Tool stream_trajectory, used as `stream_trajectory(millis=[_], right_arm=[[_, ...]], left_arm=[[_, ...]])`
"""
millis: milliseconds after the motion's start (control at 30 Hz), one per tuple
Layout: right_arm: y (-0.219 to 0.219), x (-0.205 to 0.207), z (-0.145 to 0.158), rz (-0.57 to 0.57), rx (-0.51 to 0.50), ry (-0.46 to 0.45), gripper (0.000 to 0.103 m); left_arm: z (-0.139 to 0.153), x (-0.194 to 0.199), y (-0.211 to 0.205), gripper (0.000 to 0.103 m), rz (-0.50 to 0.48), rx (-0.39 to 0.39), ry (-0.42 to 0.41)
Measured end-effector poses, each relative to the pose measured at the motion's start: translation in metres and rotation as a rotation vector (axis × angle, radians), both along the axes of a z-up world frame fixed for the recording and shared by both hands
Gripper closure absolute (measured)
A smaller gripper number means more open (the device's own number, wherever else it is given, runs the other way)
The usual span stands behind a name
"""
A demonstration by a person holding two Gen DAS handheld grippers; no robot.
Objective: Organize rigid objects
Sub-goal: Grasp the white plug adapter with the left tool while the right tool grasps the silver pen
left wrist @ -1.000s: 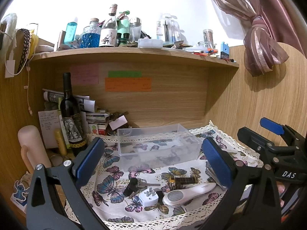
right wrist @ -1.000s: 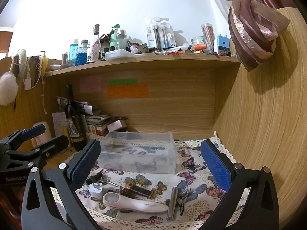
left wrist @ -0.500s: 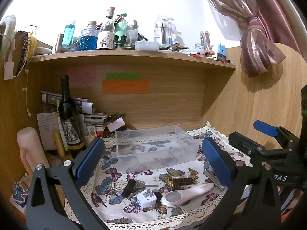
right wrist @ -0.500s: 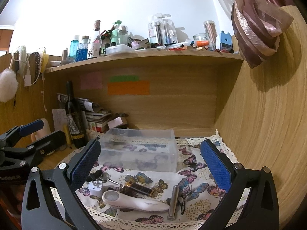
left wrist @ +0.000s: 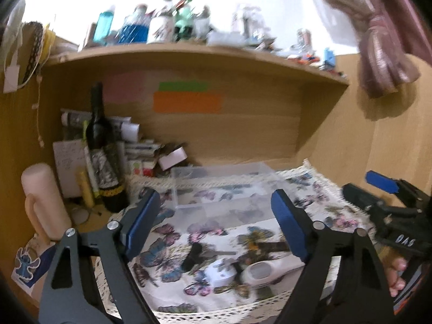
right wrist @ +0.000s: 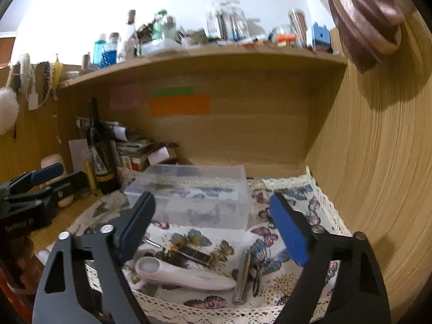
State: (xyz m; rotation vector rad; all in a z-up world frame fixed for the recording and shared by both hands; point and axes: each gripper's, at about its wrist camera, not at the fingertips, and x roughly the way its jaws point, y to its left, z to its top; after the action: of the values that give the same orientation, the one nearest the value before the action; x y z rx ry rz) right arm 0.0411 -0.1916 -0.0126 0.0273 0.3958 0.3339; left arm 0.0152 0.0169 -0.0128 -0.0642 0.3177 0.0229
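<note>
Both our grippers, left [left wrist: 216, 225] and right [right wrist: 213, 225], hang wide and empty above small items [right wrist: 186, 275] scattered before the clear box [right wrist: 194, 194]. We should lower squarely over one piece.

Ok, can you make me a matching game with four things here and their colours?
Things:
1. wine bottle
2. storage box
3. plug adapter
4. the bigger sticky note

Colours:
a. orange
b. white
c. see-through
d. dark, nearly black

Pairs: 1-d, 2-c, 3-b, 4-a
</note>
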Motion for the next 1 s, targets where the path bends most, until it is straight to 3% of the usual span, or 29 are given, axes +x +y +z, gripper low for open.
stream_trajectory(millis=[200, 433, 733, 867, 933, 1000], right_arm=[[-0.008, 0.02, -0.028, -0.022, -0.042, 0.11, 0.044], [-0.019, 0.038, -0.061, -0.036, -0.081, 0.24, 0.051], [-0.027, 0.054, -0.099, -0.029, -0.077, 0.384, 0.058], [-0.023, 0.063, -0.112, -0.022, -0.091, 0.428, 0.067], [-0.019, 0.066, -0.116, -0.008, -0.101, 0.44, 0.07], [-0.015, 0.069, -0.12, 0.001, -0.124, 0.445, 0.076]], left_arm=[[-0.036, 0.023, 0.019, 0.033, 0.036, -0.014, 0.143], [-0.072, 0.038, 0.021, 0.034, 0.005, -0.045, 0.286], [-0.096, 0.05, -0.006, 0.034, -0.054, -0.033, 0.351], [-0.107, 0.062, -0.01, 0.034, -0.057, -0.037, 0.393], [-0.112, 0.066, -0.008, 0.037, -0.057, -0.049, 0.413], [-0.117, 0.069, -0.008, 0.049, -0.063, -0.06, 0.432]])
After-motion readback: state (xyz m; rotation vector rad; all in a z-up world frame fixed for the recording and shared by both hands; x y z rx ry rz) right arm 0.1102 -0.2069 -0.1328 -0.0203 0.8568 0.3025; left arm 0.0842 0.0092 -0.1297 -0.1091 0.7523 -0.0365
